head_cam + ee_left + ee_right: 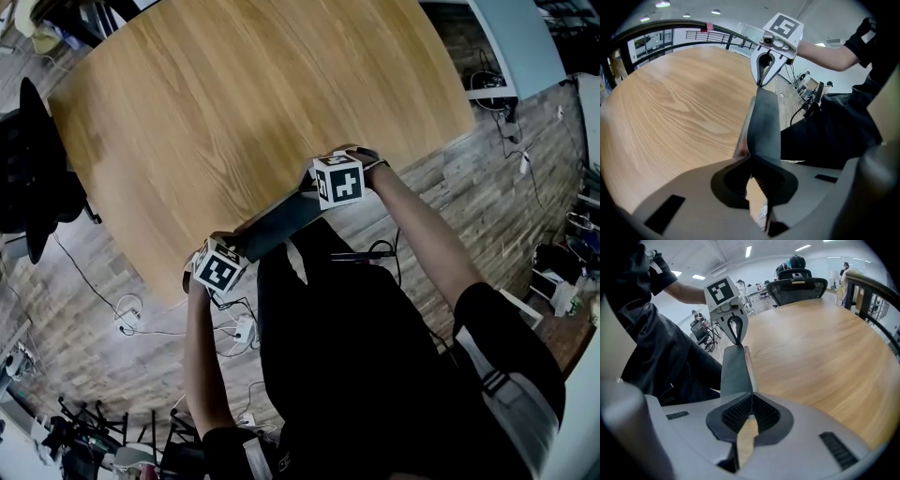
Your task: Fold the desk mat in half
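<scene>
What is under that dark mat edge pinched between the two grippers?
The wooden table shows beside the desk mat, the person's dark clothing below it; anything directly beneath is covered.

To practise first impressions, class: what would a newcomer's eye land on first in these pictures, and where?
The broad wooden table fills most of the head view. At its near edge a dark desk mat stretches as a narrow strip between the left gripper and the right gripper, each shut on one end. The white marker cubes stand out against the person's dark clothes.
</scene>
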The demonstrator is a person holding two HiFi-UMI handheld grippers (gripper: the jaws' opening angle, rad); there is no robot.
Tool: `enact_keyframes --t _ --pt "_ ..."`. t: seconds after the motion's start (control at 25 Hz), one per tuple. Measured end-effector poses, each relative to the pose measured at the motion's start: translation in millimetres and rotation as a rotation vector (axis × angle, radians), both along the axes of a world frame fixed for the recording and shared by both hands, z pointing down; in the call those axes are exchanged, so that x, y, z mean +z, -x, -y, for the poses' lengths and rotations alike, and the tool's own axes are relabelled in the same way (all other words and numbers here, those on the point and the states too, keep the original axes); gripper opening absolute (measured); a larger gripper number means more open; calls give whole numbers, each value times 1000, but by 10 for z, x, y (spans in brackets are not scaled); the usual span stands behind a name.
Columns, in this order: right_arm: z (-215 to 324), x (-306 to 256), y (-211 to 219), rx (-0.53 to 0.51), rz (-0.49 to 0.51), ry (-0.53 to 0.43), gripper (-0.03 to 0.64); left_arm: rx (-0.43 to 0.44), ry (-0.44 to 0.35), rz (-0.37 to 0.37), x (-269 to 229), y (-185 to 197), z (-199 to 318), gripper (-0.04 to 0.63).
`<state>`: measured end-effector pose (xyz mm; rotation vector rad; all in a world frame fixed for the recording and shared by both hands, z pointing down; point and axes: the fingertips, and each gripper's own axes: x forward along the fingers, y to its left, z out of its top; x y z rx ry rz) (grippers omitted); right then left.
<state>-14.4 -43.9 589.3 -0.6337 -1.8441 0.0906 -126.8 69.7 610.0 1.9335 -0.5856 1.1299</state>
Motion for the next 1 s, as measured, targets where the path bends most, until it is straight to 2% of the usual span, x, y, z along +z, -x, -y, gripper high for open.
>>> enact_keyframes --t 0.32,0.8,1.0 --pt "39 222 6 14 -6 -41 35 -31 12 31 202 31 65 32" --pt "24 403 -50 37 0 -117 37 11 13 73 299 -8 77 32" --pt "85 443 -8 85 20 -177 38 22 17 85 327 2 76 32"
